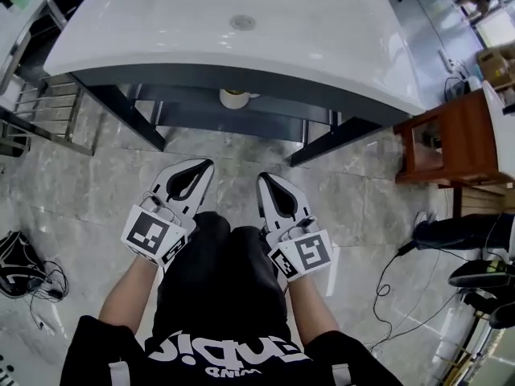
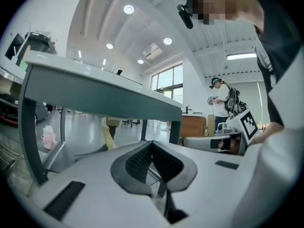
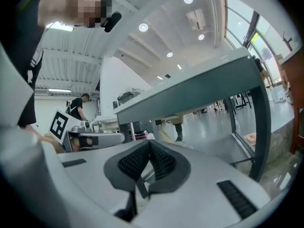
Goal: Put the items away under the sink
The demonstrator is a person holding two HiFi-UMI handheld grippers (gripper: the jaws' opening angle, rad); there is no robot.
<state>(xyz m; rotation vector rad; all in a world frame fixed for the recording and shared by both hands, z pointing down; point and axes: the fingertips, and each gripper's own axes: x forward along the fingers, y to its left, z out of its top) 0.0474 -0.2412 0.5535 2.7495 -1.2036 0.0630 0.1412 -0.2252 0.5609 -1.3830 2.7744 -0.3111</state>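
Note:
The white sink top (image 1: 161, 30) with its drain (image 1: 243, 22) stands on a dark frame in front of me. Below it runs a dark lower shelf (image 1: 241, 121), and a cream drain pipe (image 1: 234, 98) pokes out under the front edge. My left gripper (image 1: 206, 166) and right gripper (image 1: 265, 180) are side by side over the floor, short of the shelf, pointing toward it. Each is shut, and neither holds anything. In the left gripper view the left gripper's (image 2: 152, 144) ribbed pads meet; in the right gripper view the right gripper's (image 3: 149, 144) do the same. No loose item shows.
A wooden cabinet (image 1: 455, 139) stands to the right of the sink and a metal rack (image 1: 40, 107) to the left. Cables (image 1: 36, 284) lie on the floor at the left, and black chair bases (image 1: 483, 276) with a cord at the right. A person (image 2: 219, 101) stands far off.

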